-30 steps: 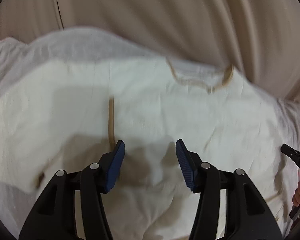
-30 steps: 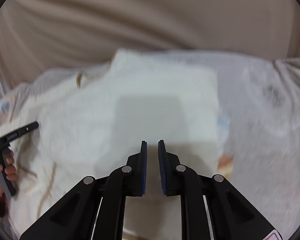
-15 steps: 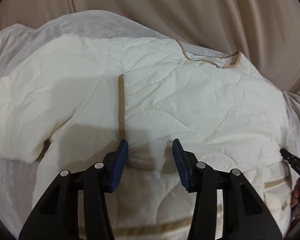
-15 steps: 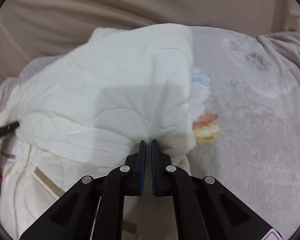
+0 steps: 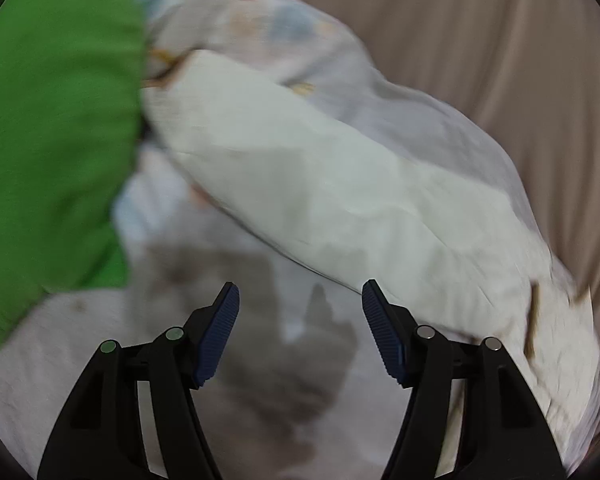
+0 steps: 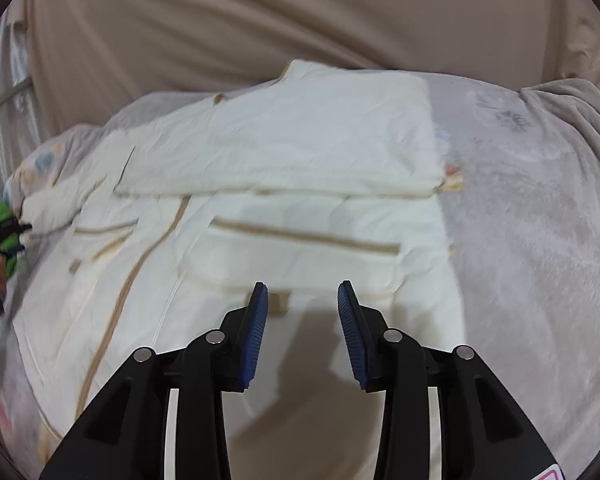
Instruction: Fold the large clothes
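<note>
1. The right gripper [image 6: 302, 330], which was pinching the quilted cream jacket [image 6: 300, 208] half a second ago, is now opening with nothing between its pads.
2. The left gripper [image 5: 300, 332] has swung from the jacket front to its sleeve [image 5: 340, 200]; it is opening, empty.
3. The jacket lies on a bed with a grey printed blanket [image 6: 532, 240], one side folded over.
4. A green cloth [image 5: 52, 140] lies at the left; beige curtains [image 6: 300, 20] hang behind.
</note>
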{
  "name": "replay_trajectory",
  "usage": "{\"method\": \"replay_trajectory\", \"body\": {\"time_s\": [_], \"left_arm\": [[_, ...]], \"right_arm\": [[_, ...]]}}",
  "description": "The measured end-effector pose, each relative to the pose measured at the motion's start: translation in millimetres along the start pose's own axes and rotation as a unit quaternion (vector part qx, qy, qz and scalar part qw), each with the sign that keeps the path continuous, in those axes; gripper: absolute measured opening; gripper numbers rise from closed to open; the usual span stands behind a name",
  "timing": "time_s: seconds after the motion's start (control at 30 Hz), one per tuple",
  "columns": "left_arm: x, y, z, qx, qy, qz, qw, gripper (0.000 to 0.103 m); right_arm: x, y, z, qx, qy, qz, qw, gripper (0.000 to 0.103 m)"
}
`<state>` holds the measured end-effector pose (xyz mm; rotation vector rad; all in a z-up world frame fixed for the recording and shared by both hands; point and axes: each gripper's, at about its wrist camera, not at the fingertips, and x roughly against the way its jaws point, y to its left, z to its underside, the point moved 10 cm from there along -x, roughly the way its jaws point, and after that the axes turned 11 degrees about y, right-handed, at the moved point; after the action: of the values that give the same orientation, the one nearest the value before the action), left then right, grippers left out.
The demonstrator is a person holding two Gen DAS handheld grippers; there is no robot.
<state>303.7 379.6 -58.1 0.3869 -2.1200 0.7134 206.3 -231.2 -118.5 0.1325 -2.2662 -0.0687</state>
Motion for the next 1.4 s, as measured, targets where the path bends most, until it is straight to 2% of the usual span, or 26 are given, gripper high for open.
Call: {"method": "replay_trajectory", "body": {"time_s": [0.1, 0.2, 0.23, 0.27, 0.33, 0.43, 0.53, 0.63, 0.73, 0.8, 0.83, 0.9, 0.97, 1.0, 1.03, 1.13, 1.17, 1.23, 1.3, 1.37, 1.4], "left_arm": [[-3.9, 18.9, -19.9, 0.033, -0.010, 0.009, 0.9994, 0.062], [-17.5, 31.2, -36.5, 0.069, -0.012, 0.013, 0.9975, 0.061], [-23.6, 33.8, -40.5, 0.081, -0.008, 0.022, 0.9964, 0.055], [-28.9, 34.3, -43.7, 0.092, -0.002, 0.036, 0.9951, 0.032], [-35.0, 23.2, -48.9, 0.096, 0.008, 0.067, 0.9931, 0.000], [-5.4, -13.8, -62.5, 0.054, -0.034, 0.071, 0.9954, 0.000], [49.4, -90.7, -66.5, -0.036, -0.091, 0.089, 0.9912, 0.000], [101.8, -190.3, -40.7, -0.132, -0.119, 0.140, 0.9740, 0.000], [135.7, -292.4, 15.4, -0.222, -0.118, 0.200, 0.9471, 0.000], [143.5, -356.3, 67.9, -0.277, -0.091, 0.241, 0.9255, 0.000], [141.0, -388.7, 99.8, -0.306, -0.072, 0.258, 0.9138, 0.000], [127.9, -432.9, 151.0, -0.348, -0.042, 0.269, 0.8972, 0.000], [100.5, -468.2, 205.5, -0.383, -0.009, 0.263, 0.8853, 0.000], [81.6, -480.2, 229.8, -0.396, 0.012, 0.255, 0.8820, 0.000], [59.1, -491.2, 257.3, -0.408, 0.041, 0.252, 0.8767, 0.000], [11.8, -492.4, 317.7, -0.423, 0.114, 0.231, 0.8686, 0.003], [-4.7, -487.4, 335.6, -0.427, 0.141, 0.216, 0.8664, 0.007], [-12.3, -479.8, 345.5, -0.425, 0.150, 0.213, 0.8669, 0.012], [-2.4, -474.5, 344.0, -0.423, 0.147, 0.227, 0.8647, 0.025], [20.9, -461.7, 329.5, -0.412, 0.126, 0.242, 0.8692, 0.056], [34.6, -455.6, 318.8, -0.409, 0.106, 0.254, 0.8699, 0.062]], "right_arm": [[-13.2, 10.3, 16.7, 0.012, 0.004, 0.009, 1.000, 0.046], [-17.9, 11.1, 21.3, 0.011, 0.000, 0.020, 1.000, 0.046], [-17.0, 9.3, 20.3, 0.006, -0.001, 0.015, 1.000, 0.046], [-16.2, 10.4, 22.2, 0.001, -0.002, 0.010, 1.000, 0.046], [-16.9, 6.7, 21.7, -0.010, 0.000, -0.005, 1.000, 0.047], [-16.8, 6.3, 22.5, -0.016, -0.001, -0.013, 1.000, 0.047], [-17.2, 7.1, 22.4, -0.015, 0.000, -0.011, 1.000, 0.047], [-17.1, 7.7, 22.2, -0.019, -0.002, -0.017, 1.000, 0.048], [-16.2, 7.3, 22.2, -0.024, -0.004, -0.022, 0.999, 0.048], [-15.5, 6.8, 22.3, -0.026, -0.004, -0.024, 0.999, 0.048], [-15.2, 6.8, 22.2, -0.026, -0.005, -0.024, 0.999, 0.048], [-14.9, 6.2, 22.3, -0.027, -0.006, -0.026, 0.999, 0.048], [-14.5, 5.7, 22.3, -0.030, -0.006, -0.033, 0.999, 0.049], [-14.5, 5.1, 22.2, -0.031, -0.007, -0.037, 0.999, 0.049], [-14.4, 4.5, 22.0, -0.034, -0.007, -0.042, 0.998, 0.049], [-14.4, 3.4, 21.7, -0.040, -0.008, -0.056, 0.998, 0.051], [-14.5, 3.2, 21.6, -0.041, -0.008, -0.060, 0.997, 0.051], [-14.6, 4.7, 21.0, -0.041, -0.008, -0.062, 0.997, 0.052], [-14.7, 5.6, 20.8, -0.040, -0.008, -0.062, 0.997, 0.053], [-13.8, 6.1, 20.5, -0.040, -0.010, -0.063, 0.997, 0.054], [-13.4, 5.7, 20.1, -0.040, -0.010, -0.064, 0.997, 0.054]]}}
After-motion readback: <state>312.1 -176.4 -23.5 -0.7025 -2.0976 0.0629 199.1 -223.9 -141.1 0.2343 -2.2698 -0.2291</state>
